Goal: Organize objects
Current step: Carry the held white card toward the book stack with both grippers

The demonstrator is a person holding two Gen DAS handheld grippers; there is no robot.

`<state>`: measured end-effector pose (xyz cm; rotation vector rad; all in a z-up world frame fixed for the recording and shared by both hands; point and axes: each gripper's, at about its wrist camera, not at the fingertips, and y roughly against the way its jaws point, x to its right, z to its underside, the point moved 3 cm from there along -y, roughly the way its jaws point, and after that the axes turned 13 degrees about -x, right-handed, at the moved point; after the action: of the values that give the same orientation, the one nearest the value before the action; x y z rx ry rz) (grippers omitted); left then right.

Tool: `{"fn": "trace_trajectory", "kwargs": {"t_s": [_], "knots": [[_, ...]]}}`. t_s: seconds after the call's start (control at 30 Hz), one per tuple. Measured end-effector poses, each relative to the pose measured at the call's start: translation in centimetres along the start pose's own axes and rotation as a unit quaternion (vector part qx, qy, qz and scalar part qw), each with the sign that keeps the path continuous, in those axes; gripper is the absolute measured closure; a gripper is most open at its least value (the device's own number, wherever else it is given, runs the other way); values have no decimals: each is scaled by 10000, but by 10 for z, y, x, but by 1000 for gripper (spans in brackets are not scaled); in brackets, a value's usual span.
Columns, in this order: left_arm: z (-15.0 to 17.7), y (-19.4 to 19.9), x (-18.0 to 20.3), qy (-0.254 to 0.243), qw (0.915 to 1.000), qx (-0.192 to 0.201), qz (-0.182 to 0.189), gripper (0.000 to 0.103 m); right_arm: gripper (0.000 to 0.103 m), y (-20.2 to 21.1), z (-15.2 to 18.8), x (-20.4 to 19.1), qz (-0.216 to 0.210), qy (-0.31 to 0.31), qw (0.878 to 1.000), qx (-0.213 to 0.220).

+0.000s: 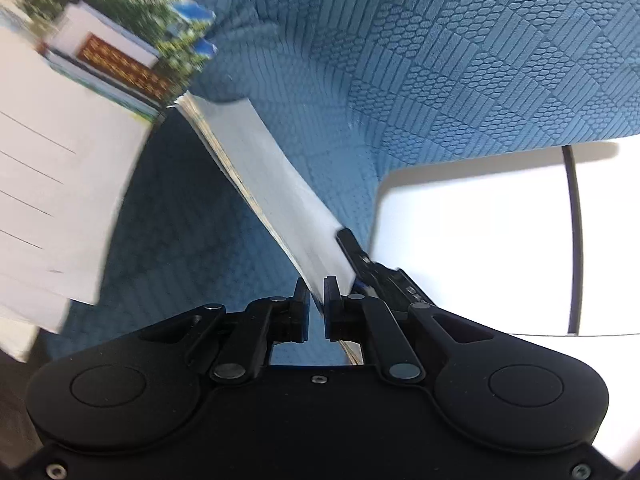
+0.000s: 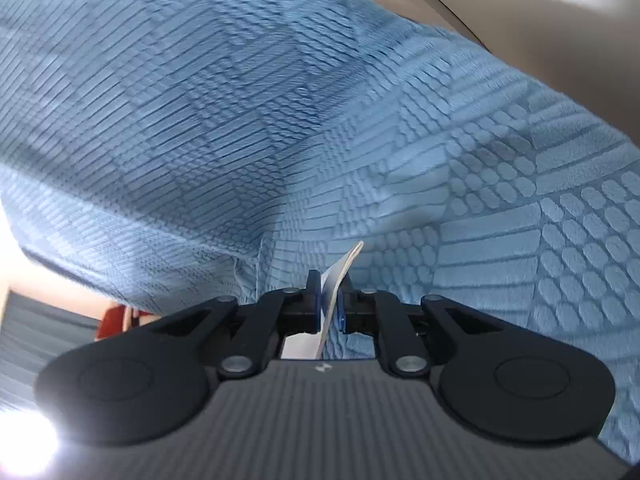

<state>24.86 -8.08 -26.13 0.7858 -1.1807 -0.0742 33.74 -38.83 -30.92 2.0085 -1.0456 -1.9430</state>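
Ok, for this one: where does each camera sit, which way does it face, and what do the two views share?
Left wrist: on the left gripper, looking forward and down along fingers shut on a stack of cards; the right gripper pinches the stack's other side; more cards lie left.
Right wrist: on the right gripper, shut on a white card edge, facing the blue textured cloth.
Shared: the cloth and held cards.

A blue textured cloth (image 1: pixel 460 60) with woven block and honeycomb patterns covers the supporting surface, rumpled into a fold at twelve o'clock. Postcards (image 1: pixel 60 184) lie on it at nine o'clock, white lined backs and one picture side showing.
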Motion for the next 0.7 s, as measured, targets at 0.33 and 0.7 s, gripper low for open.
{"fn": "trace_trajectory", "kwargs": {"t_s": [0.33,0.7], "knots": [[20,34,-1,-305,9976,133,-602,97,98,31,48,-58,557,1009,9926,387],[14,78,30,-761,9963,237,-306,98,98,78,75,-114,489,1225,9882,779]]}}
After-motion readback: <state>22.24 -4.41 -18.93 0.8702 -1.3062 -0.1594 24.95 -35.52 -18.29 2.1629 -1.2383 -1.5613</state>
